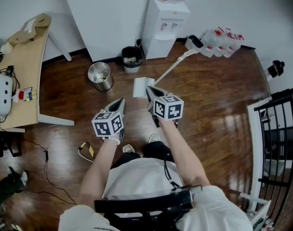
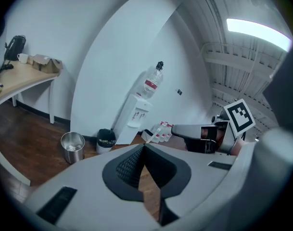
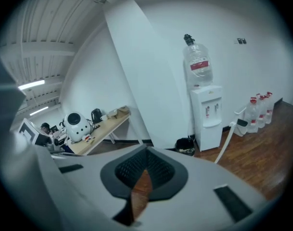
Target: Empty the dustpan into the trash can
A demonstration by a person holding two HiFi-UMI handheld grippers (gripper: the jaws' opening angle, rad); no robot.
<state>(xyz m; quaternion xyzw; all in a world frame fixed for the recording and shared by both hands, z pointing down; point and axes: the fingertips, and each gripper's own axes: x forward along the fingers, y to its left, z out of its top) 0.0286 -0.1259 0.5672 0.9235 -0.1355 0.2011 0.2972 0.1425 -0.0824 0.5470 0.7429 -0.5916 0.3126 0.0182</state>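
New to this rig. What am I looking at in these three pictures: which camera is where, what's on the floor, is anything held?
There is no robot here. A person holds a two-jaw gripper in each hand, and the cubes with square markers are part of those grippers. The head view looks steeply down from the person's head and shows the left gripper and the right gripper. The other two pictures come from cameras riding on each gripper, looking along its jaws. Both pairs of jaws are shut with nothing between them, so nothing is held. On the brown wooden floor are a white long-handled dustpan, a shiny round metal trash can and a small black bin. A white water dispenser stands by the wall.
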